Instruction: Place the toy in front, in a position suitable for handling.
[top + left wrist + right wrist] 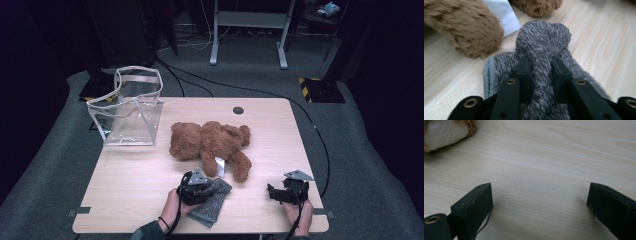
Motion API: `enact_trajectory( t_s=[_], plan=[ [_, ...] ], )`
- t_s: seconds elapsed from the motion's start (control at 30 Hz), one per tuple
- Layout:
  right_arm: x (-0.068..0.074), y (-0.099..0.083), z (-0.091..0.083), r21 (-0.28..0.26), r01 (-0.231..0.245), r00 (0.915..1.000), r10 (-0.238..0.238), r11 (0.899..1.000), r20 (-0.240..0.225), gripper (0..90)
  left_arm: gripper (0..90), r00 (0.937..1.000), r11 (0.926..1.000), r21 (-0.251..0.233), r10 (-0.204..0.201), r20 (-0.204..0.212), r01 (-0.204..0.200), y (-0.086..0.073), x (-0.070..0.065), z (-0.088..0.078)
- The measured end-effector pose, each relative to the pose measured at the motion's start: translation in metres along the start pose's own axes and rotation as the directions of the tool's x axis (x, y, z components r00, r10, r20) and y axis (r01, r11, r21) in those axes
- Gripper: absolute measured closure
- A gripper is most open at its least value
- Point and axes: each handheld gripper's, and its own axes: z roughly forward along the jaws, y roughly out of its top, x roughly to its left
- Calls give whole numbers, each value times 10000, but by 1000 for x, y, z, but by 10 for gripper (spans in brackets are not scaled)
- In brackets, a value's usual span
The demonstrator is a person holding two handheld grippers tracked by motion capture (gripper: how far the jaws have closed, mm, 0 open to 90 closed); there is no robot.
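Now left tongs (540,72) clamped on grey knit sock (544,40) — keep pinch firm, lift clear of teddy bear (210,142); right tongs (539,202) apart, idle over tabletop (549,157).

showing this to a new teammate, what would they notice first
The brown teddy bear lying flat mid-table stands out first. Next, the left claw near the front edge, pinching a fold of grey knitted cloth just in front of the bear. A clear plastic tote bag stands at the far left corner.

A pale wooden desk (280,130) stands on grey carpet (380,165); behind it, a grey metal frame (248,22) and black cables (200,82) in dim light.
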Motion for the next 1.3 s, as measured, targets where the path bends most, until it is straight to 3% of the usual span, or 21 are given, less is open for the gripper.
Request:
enact_trajectory(
  t_s=[0.1, 0.2, 0.37, 0.5, 0.57, 0.6, 0.67, 0.7, 0.73, 0.77, 0.8, 0.83, 0.87, 0.97, 1.0, 1.03, 1.07, 1.1, 1.13, 1.17, 1.3],
  plan=[
    [0, 0, 0, 6, 10, 10000, -10, 10000, 4, 60, 526, 9998, 9999, 92, 43, -181, -41, 0, -1, 0],
    [0, 0, 0, 10, 6, 10000, -6, 10000, 2, 61, 309, 9992, 9999, -121, -40, -394, 36, 0, -1, -4],
    [0, 0, 0, 38, 26, 10000, -26, 10000, 6, 58, 188, 9945, 9983, -331, -508, -913, 480, -9, 14, -34],
    [-1, 1, -3, 99, -158, 9993, 161, 9998, -337, 42, 145, 9838, 9938, -432, -1075, -1438, 1023, -25, 34, -55],
    [-1, 0, -7, 96, -655, 9938, 661, 9978, -898, 43, 118, 9752, 9925, -311, -1222, -1846, 1185, -34, 45, -62],
    [1, 0, -10, 56, -624, 9930, 627, 9980, -1004, 43, 107, 9752, 9925, -311, -1222, -1846, 1185, -34, 45, -62],
    [4, 0, -13, -33, -513, 9934, 507, 9987, -1028, 48, 102, 9632, 9910, -179, -1335, -2334, 1330, -43, 55, -67],
    [14, 3, -21, -169, -336, 9909, 311, 9993, -1311, 55, 89, 9536, 9890, -72, -1444, -2640, 1478, -52, 66, -72],
    [20, 5, -24, -284, -139, 9894, 96, 9995, -1448, 57, 88, 9481, 9876, -127, -1537, -2783, 1564, -56, 70, -73],
    [20, 5, -24, -284, -139, 9894, 96, 9995, -1448, 57, 87, 9481, 9876, -127, -1537, -2783, 1564, -56, 70, -73],
    [34, 9, -28, -387, 60, 9795, -137, 9992, -2009, 64, 83, 9374, 9847, -190, -1707, -3035, 1732, -61, 76, -76],
    [34, 9, -28, -387, 60, 9795, -137, 9992, -2009, 64, 83, 9374, 9847, -190, -1707, -3035, 1732, -61, 76, -76],
    [43, 11, -30, -441, 179, 9735, -274, 9989, -2270, 67, 83, 9347, 9856, -73, -1627, -3162, 1691, -63, 79, -77],
    [83, 20, -31, -601, 1057, 9487, -1187, 9926, -2930, 83, 68, 9229, 9813, -235, -1877, -3362, 1910, -67, 85, -75],
    [83, 20, -31, -601, 1057, 9487, -1187, 9926, -2930, 83, 67, 9229, 9813, -235, -1877, -3362, 1910, -67, 85, -75],
    [93, 23, -31, -660, 1326, 9416, -1464, 9890, -3031, 88, 67, 9226, 9814, -161, -1854, -3384, 1913, -68, 86, -75],
    [110, 26, -29, -704, 1628, 9247, -1771, 9841, -3371, 100, 61, 9227, 9819, 0, -1778, -3421, 1892, -69, 88, -74],
    [120, 28, -26, -693, 1966, 9130, -2084, 9780, -3507, 106, 61, 9217, 9818, 61, -1759, -3457, 1896, -70, 88, -73],
    [120, 28, -26, -693, 1966, 9130, -2084, 9780, -3507, 106, 61, 9217, 9818, 61, -1759, -3457, 1896, -70, 88, -73],
    [137, 30, -17, -601, 2410, 8913, -2454, 9687, -3812, 128, 53, 9248, 9807, 79, -1813, -3344, 1951, -71, 89, -71],
    [161, 33, -4, -497, 3061, 8620, -2990, 9507, -4094, 168, 49, 9247, 9812, -151, -1863, -3321, 1923, -74, 88, -70]
  ],
)
